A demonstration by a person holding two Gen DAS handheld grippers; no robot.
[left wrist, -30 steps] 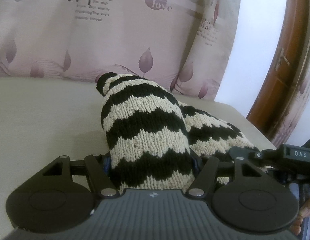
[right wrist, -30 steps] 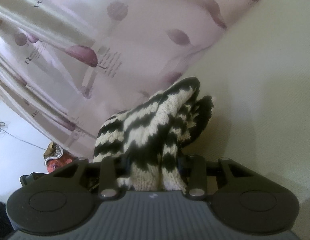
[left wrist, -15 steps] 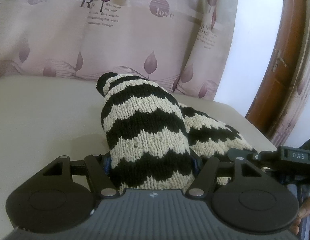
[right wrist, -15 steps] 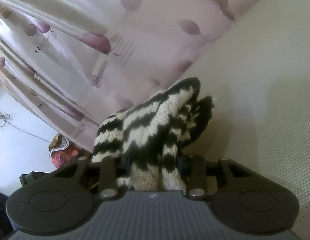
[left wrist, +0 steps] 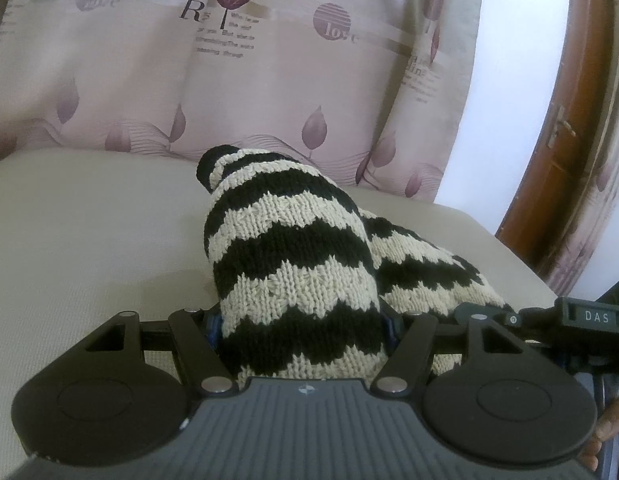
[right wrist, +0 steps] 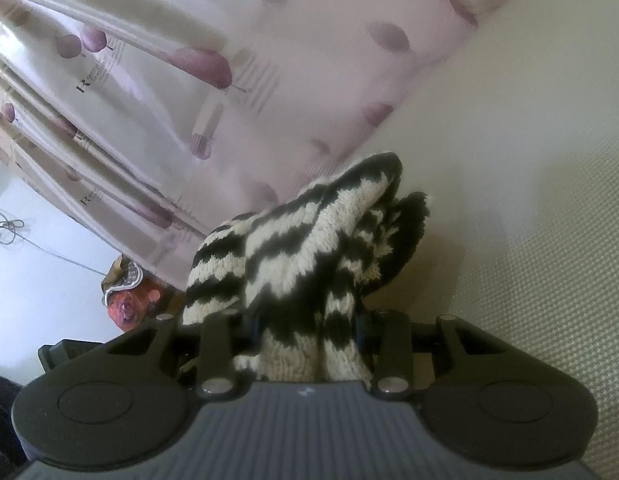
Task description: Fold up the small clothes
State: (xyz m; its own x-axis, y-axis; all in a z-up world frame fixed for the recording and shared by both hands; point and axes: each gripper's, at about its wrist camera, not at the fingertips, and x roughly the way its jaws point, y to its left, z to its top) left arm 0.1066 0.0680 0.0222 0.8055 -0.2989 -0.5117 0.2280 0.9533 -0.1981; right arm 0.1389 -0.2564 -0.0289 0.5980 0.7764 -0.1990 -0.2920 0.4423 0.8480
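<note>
A small knitted garment with black and cream zigzag stripes (left wrist: 293,264) is held up off a beige table (left wrist: 89,240). My left gripper (left wrist: 303,328) is shut on one end of it; the knit bulges up between the jaws and hides the fingertips. The right gripper's black body (left wrist: 589,316) shows at the right edge of the left wrist view, close beside the left one. In the right wrist view my right gripper (right wrist: 305,328) is shut on a bunched fold of the same garment (right wrist: 309,248), which hangs over the table (right wrist: 549,240).
A pink curtain with leaf prints (left wrist: 269,80) hangs right behind the table's far edge. A brown wooden door frame (left wrist: 557,140) stands at the right. A white wall and an orange-patterned bundle (right wrist: 129,300) lie beyond the table edge in the right wrist view.
Both grippers have tilted or risen slightly with the garment: the curtain has slid down in both views. The grips on the knit are unchanged.
</note>
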